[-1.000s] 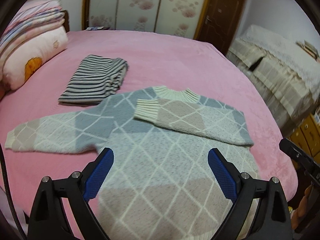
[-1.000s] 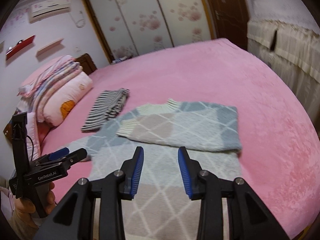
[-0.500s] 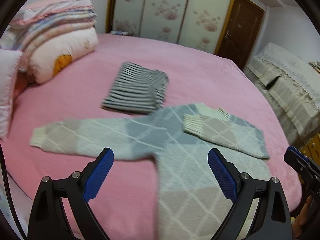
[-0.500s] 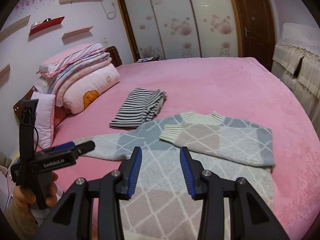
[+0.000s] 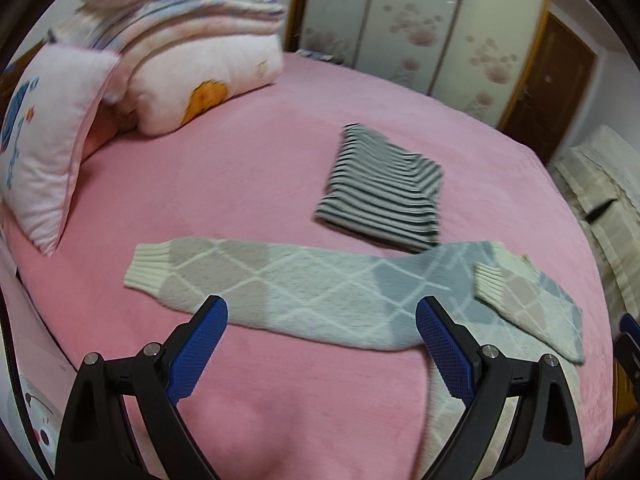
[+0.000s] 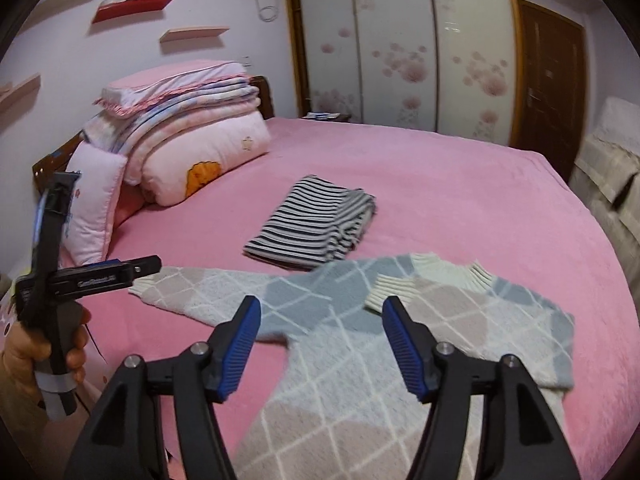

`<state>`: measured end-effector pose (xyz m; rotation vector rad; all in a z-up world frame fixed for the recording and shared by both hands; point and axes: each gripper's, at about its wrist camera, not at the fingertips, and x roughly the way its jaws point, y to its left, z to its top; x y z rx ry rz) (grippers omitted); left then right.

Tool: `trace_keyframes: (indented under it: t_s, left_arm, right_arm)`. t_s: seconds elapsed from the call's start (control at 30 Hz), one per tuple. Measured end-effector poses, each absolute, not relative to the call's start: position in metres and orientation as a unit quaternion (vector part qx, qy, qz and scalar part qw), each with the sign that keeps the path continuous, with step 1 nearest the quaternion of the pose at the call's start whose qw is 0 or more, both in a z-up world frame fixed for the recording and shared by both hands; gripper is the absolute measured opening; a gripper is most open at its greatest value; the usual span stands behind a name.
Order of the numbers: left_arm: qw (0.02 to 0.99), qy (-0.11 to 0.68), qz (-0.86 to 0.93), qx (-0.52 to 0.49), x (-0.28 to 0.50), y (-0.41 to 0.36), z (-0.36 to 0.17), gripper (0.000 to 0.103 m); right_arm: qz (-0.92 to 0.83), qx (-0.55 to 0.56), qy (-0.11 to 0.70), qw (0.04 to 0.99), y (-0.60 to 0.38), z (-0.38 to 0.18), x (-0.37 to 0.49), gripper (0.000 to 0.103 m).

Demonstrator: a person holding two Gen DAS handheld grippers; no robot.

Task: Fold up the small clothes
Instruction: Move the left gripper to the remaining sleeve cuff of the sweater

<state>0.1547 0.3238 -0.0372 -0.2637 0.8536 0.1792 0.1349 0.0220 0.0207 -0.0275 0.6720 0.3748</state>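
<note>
Sweater (image 6: 360, 360) in grey-blue diamond knit with cream cuffs, one sleeve folded across chest, other outstretched on pink bed (image 6: 460, 184), left claw (image 5: 320, 344) wide open and empty, right claw (image 6: 320, 340) opening, empty, label on left claw too blurred to read.

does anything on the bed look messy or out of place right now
Only the diamond-pattern sweater: one sleeve is folded across its chest, the other sleeve lies stretched out flat, so it's half-folded. The striped garment beside it is neatly folded.
</note>
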Motion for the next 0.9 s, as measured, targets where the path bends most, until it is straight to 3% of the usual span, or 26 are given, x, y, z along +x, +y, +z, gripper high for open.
trace_keyframes:
  t_s: [0.33, 0.9]
  left_arm:
    - [0.864, 0.455, 0.151, -0.152, 0.180, 0.397, -0.083, 0.095]
    - [0.769, 0.505, 0.232, -0.316, 0.199, 0.510, -0.162, 0.095]
  right_arm:
    - [0.220, -0.050, 0.337, 0.914, 0.079, 0.001, 0.166, 0.064]
    - [0.240, -0.060, 0.393, 0.886, 0.138, -0.073, 0.226, 0.064]
